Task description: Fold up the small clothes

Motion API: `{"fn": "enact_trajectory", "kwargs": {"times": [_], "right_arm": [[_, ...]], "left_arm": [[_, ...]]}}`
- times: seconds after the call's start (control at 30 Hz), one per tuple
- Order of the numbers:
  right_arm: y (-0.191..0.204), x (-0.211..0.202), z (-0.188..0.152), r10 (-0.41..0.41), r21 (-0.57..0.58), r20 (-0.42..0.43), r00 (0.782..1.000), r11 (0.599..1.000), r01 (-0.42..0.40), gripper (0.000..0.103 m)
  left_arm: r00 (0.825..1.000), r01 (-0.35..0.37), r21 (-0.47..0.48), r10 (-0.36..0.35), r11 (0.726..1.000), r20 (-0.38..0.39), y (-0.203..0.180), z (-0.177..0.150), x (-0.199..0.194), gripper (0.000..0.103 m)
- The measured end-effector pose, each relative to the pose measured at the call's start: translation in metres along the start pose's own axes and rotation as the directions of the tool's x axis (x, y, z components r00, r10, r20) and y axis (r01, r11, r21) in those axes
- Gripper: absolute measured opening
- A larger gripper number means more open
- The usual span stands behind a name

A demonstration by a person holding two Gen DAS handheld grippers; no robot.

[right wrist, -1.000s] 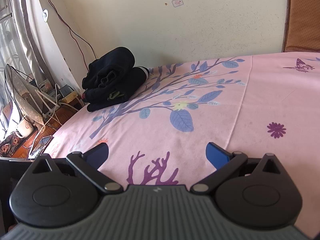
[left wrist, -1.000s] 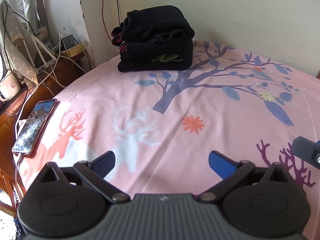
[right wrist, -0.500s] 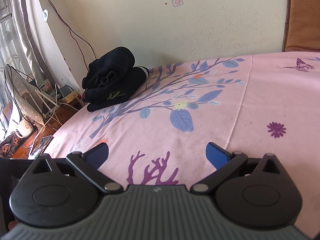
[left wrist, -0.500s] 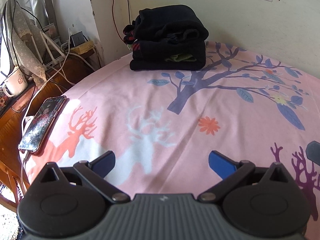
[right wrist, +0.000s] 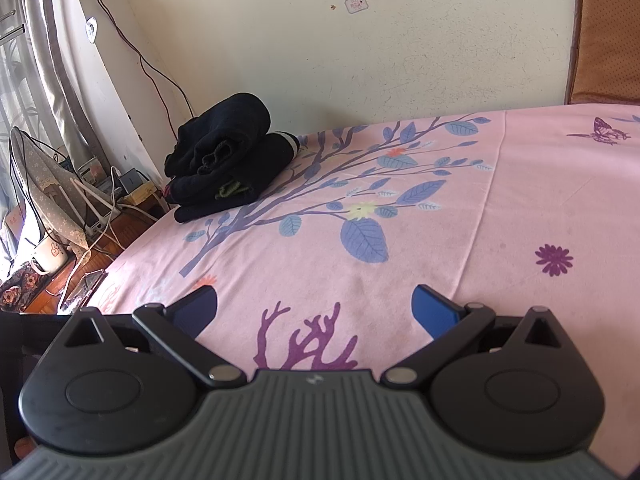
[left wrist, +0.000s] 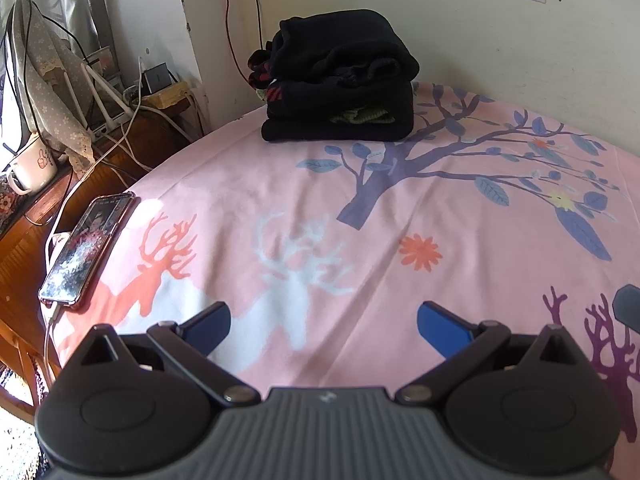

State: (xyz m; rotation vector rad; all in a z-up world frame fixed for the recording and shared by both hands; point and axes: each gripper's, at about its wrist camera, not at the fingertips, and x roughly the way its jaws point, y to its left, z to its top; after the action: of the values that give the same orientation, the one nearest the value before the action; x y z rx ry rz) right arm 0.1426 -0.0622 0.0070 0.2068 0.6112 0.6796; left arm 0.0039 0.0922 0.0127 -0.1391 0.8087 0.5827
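Observation:
A stack of folded black clothes (left wrist: 340,80) rests at the far corner of the bed by the wall; it also shows in the right wrist view as a dark pile (right wrist: 228,164) at the far left. Red and green fabric peeks out between its layers. My left gripper (left wrist: 324,320) hovers open over the pink printed sheet (left wrist: 320,208), well short of the stack, with nothing between its blue fingers. My right gripper (right wrist: 316,308) is also open and empty above the sheet (right wrist: 460,240). Part of the right gripper (left wrist: 628,304) shows at the left view's right edge.
A phone (left wrist: 86,248) on a charging cable lies at the bed's left edge. Beyond it stands a wooden side table (left wrist: 132,152) with cables, a router and a white mug (left wrist: 30,166). A wall runs behind the bed; a brown padded headboard (right wrist: 608,36) is at the far right.
The left gripper has swung left, so the clothes stack and phone shifted right in its view. The right gripper has stayed still. Both remain open.

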Motion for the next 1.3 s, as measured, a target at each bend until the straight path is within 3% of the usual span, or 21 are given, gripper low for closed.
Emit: {"fn": "enact_trajectory", "kwargs": {"times": [1.3], "right_arm": [[0.0008,-0.0003,0.0003,0.0,-0.009,0.0,1.0,1.0,0.0,0.103]], "left_arm": [[1.0,-0.009,0.029,0.009,1.0,0.0,-0.0029,-0.0002,-0.0003,0.103]]}}
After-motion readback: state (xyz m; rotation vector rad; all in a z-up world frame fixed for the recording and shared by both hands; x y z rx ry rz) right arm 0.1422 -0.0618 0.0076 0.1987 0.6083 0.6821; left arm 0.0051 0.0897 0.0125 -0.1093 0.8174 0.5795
